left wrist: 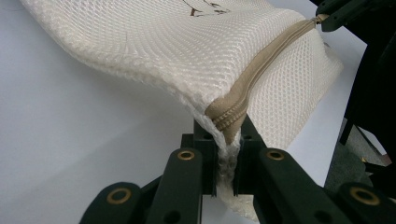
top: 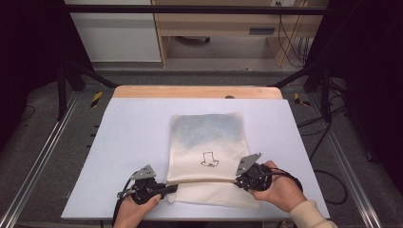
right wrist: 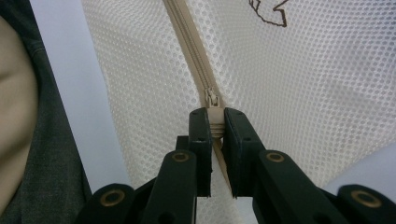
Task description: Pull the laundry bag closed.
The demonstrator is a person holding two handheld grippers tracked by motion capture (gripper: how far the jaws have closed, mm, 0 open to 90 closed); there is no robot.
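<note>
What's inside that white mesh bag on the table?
Through the mesh bag, a bluish-grey patch shows in its far half, shape unclear. The tan zipper runs closed between the left gripper and the right gripper, so the contents stay covered.

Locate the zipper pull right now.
At the zipper's right end on the mesh bag, the zipper pull sits pinched in the right tongs, near the table's front edge.
</note>
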